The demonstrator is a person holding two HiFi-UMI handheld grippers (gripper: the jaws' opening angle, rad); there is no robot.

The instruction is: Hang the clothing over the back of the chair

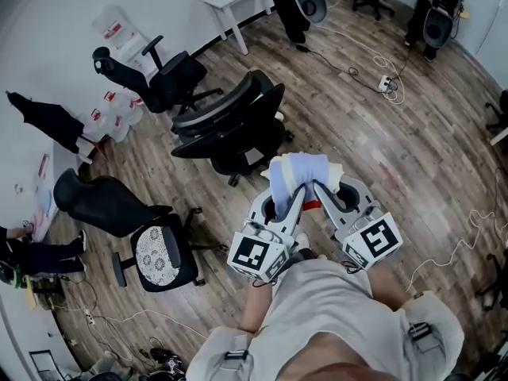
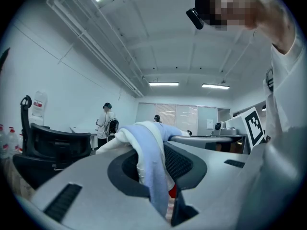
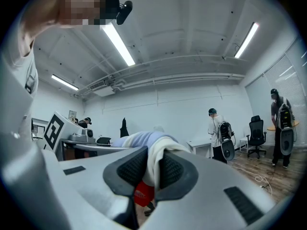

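The left gripper (image 2: 158,172) and right gripper (image 3: 149,169) point level, side by side, close in front of the person's body. Each has its jaws pinching a fold of the pale blue and cream clothing (image 1: 300,173), which is bunched up between them. A black chair (image 1: 230,125) stands just beyond on the wooden floor (image 1: 413,149), not touching the clothing. The jaws hide most of the clothing.

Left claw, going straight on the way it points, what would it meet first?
Likely nothing near: the left claw, shut on the clothing, aims just right of the black chair, so the way looks free; depth is unclear.
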